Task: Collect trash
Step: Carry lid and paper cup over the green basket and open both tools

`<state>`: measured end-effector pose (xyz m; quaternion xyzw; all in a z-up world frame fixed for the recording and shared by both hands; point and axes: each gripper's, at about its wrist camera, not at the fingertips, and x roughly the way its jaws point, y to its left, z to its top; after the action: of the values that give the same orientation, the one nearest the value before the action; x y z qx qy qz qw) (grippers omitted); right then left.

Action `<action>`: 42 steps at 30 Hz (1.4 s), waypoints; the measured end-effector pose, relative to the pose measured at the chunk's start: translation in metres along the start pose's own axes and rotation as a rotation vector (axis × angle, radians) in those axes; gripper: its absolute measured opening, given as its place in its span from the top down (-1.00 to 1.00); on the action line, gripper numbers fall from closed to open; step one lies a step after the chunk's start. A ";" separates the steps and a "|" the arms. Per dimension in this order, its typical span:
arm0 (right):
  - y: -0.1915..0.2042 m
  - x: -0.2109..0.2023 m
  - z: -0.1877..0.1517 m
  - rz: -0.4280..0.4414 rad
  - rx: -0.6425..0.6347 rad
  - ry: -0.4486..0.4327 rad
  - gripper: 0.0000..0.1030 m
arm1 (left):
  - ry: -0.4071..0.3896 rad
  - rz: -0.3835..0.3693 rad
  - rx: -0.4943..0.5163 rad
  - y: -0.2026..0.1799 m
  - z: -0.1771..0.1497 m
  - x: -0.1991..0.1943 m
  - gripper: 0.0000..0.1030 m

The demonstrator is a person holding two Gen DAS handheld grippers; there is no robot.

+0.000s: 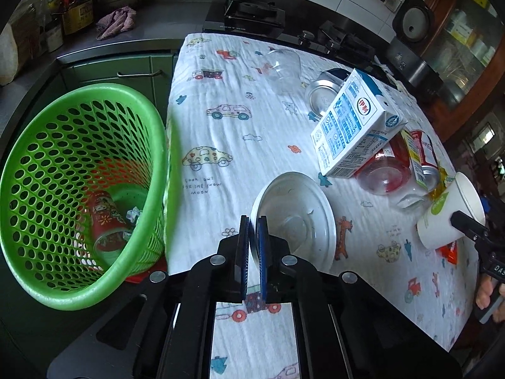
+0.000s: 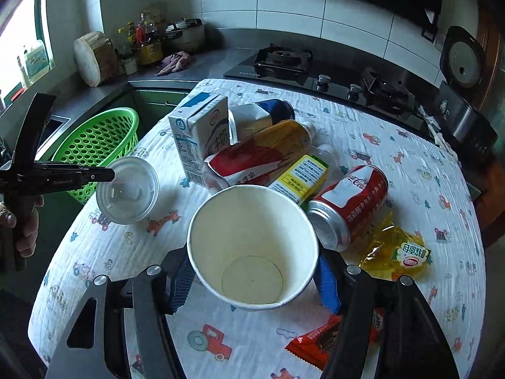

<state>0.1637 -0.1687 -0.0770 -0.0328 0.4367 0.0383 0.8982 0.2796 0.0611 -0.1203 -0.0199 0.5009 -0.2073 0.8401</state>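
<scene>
Left gripper (image 1: 253,221) pinching plastic lid (image 1: 295,214), right gripper (image 2: 252,281) clasping paper cup (image 2: 252,246) — inside shown only rightward.

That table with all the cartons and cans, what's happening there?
A person is clearing trash with two tools. The left hand-held gripper is shut on the rim of a clear plastic lid, near the green basket, which already holds a red cup. The right hand-held gripper grips a white paper cup. A milk carton, cola can and wrappers remain on the table.
</scene>
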 end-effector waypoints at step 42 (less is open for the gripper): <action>0.246 0.107 0.152 0.308 -0.171 -0.012 -0.24 | -0.062 0.204 -0.320 0.231 -0.007 -0.054 0.68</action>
<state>0.3246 0.0943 -0.0739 -0.0417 0.4264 0.2127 0.8782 0.3277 0.2936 -0.1341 -0.1086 0.5005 -0.0381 0.8580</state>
